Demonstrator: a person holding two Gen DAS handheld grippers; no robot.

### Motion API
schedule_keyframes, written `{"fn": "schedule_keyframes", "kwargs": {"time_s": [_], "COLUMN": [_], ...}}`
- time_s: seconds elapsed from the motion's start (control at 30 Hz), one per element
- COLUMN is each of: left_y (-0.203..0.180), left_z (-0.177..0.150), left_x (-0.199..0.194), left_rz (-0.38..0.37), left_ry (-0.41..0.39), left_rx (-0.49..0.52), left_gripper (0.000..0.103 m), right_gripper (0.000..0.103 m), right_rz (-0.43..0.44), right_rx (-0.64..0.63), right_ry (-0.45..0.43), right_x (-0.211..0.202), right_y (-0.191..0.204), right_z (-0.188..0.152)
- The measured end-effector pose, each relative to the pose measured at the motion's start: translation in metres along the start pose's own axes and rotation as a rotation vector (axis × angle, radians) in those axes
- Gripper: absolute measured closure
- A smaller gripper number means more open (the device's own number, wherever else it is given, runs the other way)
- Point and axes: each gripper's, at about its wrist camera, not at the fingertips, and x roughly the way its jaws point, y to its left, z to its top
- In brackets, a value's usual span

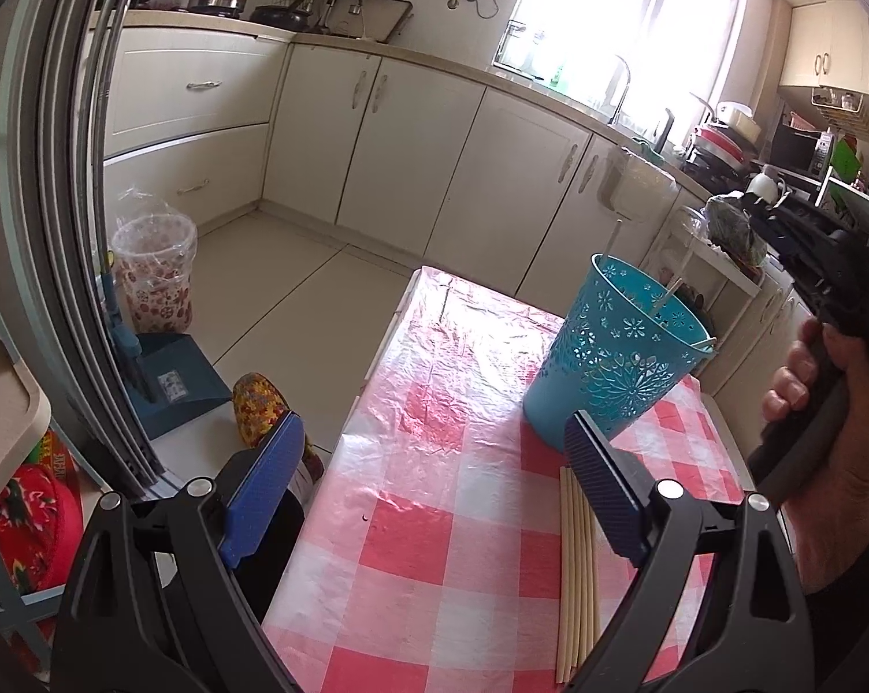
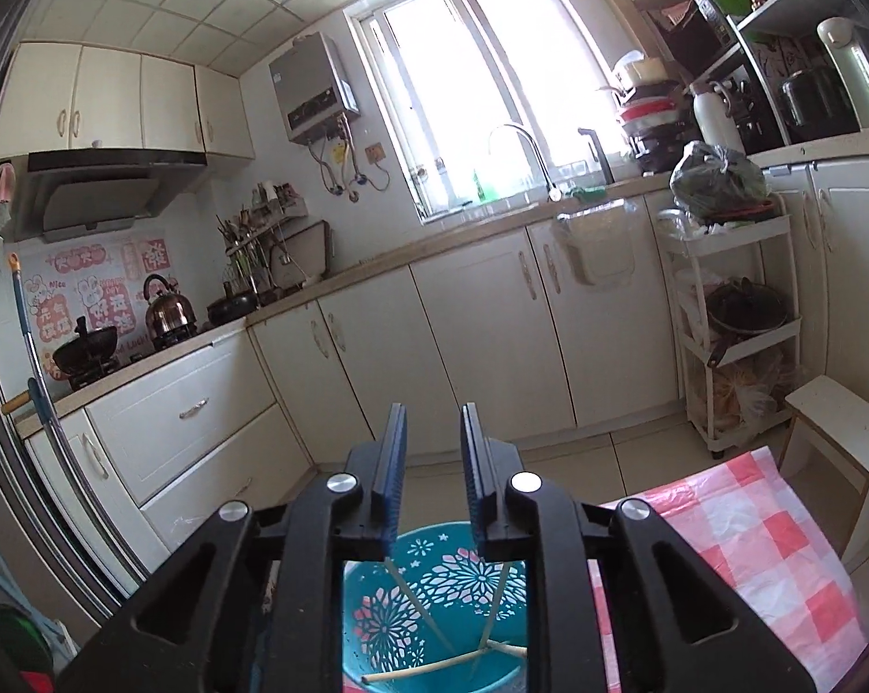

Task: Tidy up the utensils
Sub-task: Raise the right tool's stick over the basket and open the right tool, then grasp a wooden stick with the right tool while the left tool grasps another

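Left tongs (image 1: 434, 462) gape; right tongs (image 2: 433, 462) hang parted (empty) over perforated teal bucket (image 2: 434, 606) holding chopsticks (image 2: 423, 612).

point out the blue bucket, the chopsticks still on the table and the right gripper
blue bucket (image 1: 613, 372): left wrist view, on its perforated side wall
chopsticks on the table (image 1: 576, 566): left wrist view, mid-length of the bundle
right gripper (image 2: 433, 450): right wrist view, midway between its fingertips

Left wrist view low over table (image 1: 434, 520); right wrist view above shared bucket (image 1: 613, 358), toward window (image 2: 481, 75)
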Motion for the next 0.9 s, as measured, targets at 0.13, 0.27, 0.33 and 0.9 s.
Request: {"fn": "schedule_keyframes", "kwargs": {"time_s": [0.13, 0.27, 0.33, 0.9], "left_y": [-0.003, -0.001, 0.001, -0.001], "left_z": [0.002, 0.002, 0.000, -0.019], "left_x": [-0.012, -0.020, -0.020, -0.015], "left_rz": [-0.006, -0.005, -0.003, -0.002], "left_ry": [-0.023, -0.036, -0.028, 0.048], "left_rx": [0.006, 0.001, -0.004, 0.025], "left_gripper": [0.016, 0.015, 0.014, 0.014], "right_gripper": [0.078, 0.077, 0.077, 0.091], "right_rz": [0.011, -0.024, -0.038, -0.111], "right_rx": [-0.026, -0.056, -0.057, -0.058], "right_ry": [-0.065, -0.023, 0.095, 0.694], "right_x": [-0.052, -0.095, -0.098, -0.003], "right_y": [0.003, 0.000, -0.006, -0.020], "right_z": [0.007, -0.026, -0.058, -0.196]}}
